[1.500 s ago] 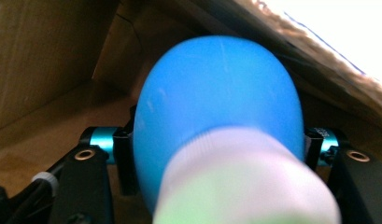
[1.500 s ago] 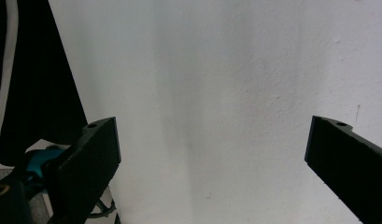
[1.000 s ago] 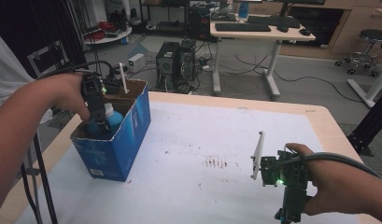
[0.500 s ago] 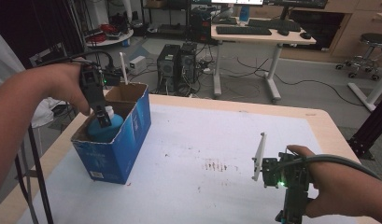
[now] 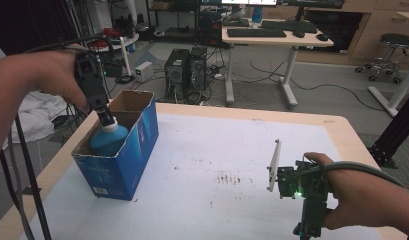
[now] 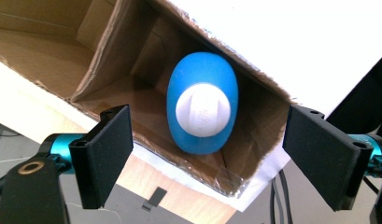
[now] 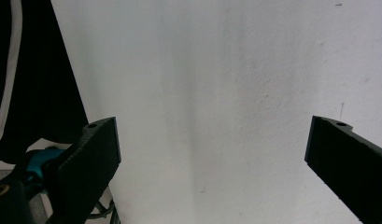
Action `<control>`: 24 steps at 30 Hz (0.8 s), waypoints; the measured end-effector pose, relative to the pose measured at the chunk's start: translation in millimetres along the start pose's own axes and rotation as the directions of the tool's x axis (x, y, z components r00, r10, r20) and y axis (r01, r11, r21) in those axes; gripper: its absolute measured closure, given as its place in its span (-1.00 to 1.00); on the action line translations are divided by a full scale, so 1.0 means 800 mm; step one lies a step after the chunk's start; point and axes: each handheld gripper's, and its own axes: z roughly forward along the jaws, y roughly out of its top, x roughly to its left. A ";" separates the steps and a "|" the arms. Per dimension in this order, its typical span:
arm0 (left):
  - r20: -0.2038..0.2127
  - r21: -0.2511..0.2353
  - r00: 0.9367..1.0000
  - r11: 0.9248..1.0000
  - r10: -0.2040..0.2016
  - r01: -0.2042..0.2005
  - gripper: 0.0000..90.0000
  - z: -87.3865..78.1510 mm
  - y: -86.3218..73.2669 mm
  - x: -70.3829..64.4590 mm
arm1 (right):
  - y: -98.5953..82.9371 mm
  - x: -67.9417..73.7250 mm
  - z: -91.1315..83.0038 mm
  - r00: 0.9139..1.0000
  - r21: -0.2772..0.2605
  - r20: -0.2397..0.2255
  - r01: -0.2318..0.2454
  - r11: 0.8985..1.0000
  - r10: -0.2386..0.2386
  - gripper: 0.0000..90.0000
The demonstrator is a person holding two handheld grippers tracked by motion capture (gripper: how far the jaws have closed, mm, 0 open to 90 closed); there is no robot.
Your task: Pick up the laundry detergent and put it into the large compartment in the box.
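A blue bottle [image 5: 108, 139] with a white cap stands upright in an open-topped blue cardboard box [image 5: 142, 136] at the table's left side. My left gripper [image 5: 105, 119] hangs just over the cap, pointing down. Its own view looks straight down on the bottle [image 6: 201, 79] and the box's brown inner wall [image 6: 132, 56]. There the left gripper [image 6: 208, 140] is open, its jaws wide of the bottle and touching nothing. Near the front right corner, my right gripper [image 5: 306, 231] points down at the white sheet. In its view the right gripper [image 7: 215, 140] is open and holds nothing.
A white sheet [image 5: 232, 145] covers the wooden table, with faint reddish stains [image 5: 231, 178] near its middle. Beyond the far edge stand a desk [image 5: 277, 35] with keyboards, computer towers [image 5: 184, 75] on the floor and a stool [image 5: 392, 42].
My left gripper has risen from inside the box to just above the bottle's cap. The bottle stays standing in the box. The right gripper has hardly moved.
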 end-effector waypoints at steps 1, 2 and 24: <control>-0.004 -0.007 1.000 1.000 0.006 -0.006 -0.64 -0.005 0.003 -0.002 | 0.000 0.000 0.000 1.000 0.002 0.000 0.000 1.000 0.000 -0.94; -0.003 -0.015 1.000 1.000 0.011 -0.011 -0.64 -0.009 0.006 -0.004 | 0.000 -0.001 0.000 1.000 0.001 0.001 0.000 1.000 0.000 -0.95; 0.004 0.031 0.948 0.948 0.317 -0.317 -0.96 -0.010 0.105 -0.090 | -0.008 -0.006 -0.023 1.000 0.008 0.018 -0.017 1.000 0.016 -0.95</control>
